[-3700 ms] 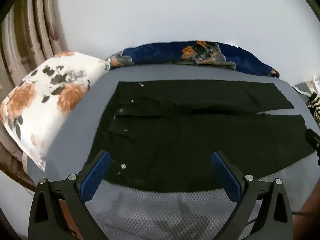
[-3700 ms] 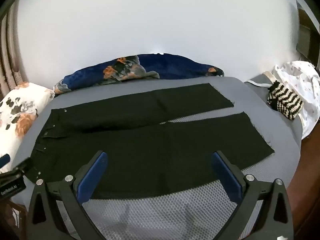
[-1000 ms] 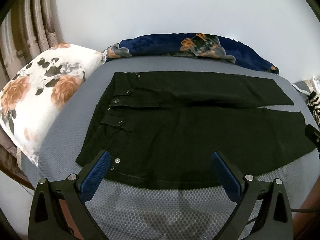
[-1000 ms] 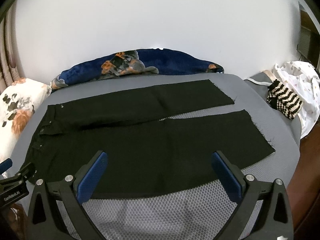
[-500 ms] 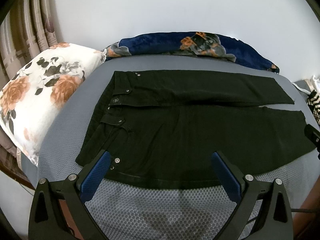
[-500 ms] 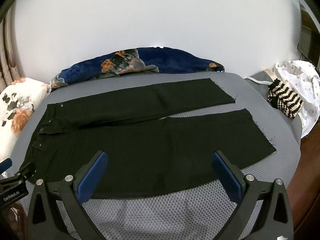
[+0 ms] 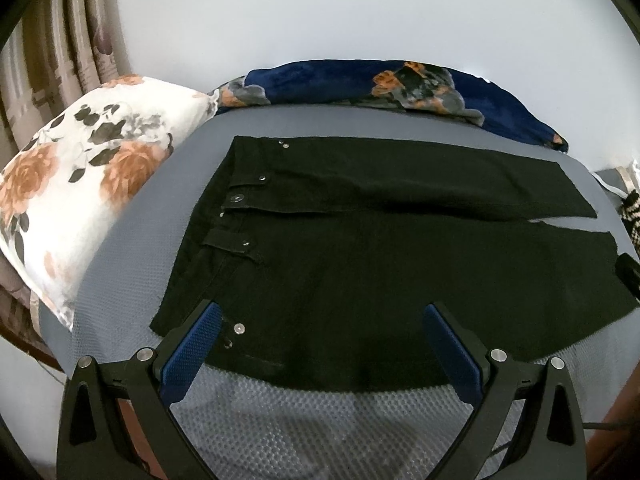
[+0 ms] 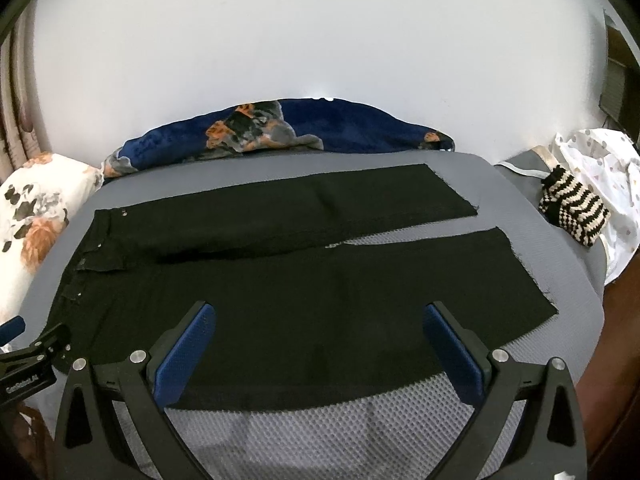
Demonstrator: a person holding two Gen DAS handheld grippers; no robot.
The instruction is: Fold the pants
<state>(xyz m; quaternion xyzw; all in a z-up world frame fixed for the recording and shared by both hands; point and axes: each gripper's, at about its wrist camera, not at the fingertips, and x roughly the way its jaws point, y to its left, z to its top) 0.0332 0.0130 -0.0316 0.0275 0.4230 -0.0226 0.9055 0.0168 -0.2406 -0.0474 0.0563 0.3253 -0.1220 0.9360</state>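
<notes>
Black pants (image 7: 360,248) lie flat and spread on a grey mesh bed (image 7: 280,420), waistband to the left, both legs running right. They also show in the right wrist view (image 8: 300,280). My left gripper (image 7: 320,312) is open and empty, hovering over the near edge of the pants by the waistband corner. My right gripper (image 8: 316,312) is open and empty, hovering over the near leg. The left gripper's tip shows at the left edge of the right wrist view (image 8: 32,356).
A floral white pillow (image 7: 80,184) lies left of the waistband. A dark blue floral blanket (image 7: 400,88) runs along the wall behind. A striped knit item (image 8: 572,212) and white cloth (image 8: 608,172) lie right of the leg hems.
Both grippers have drifted slightly closer to and lower over the pants. Both stay open and the pants have not moved.
</notes>
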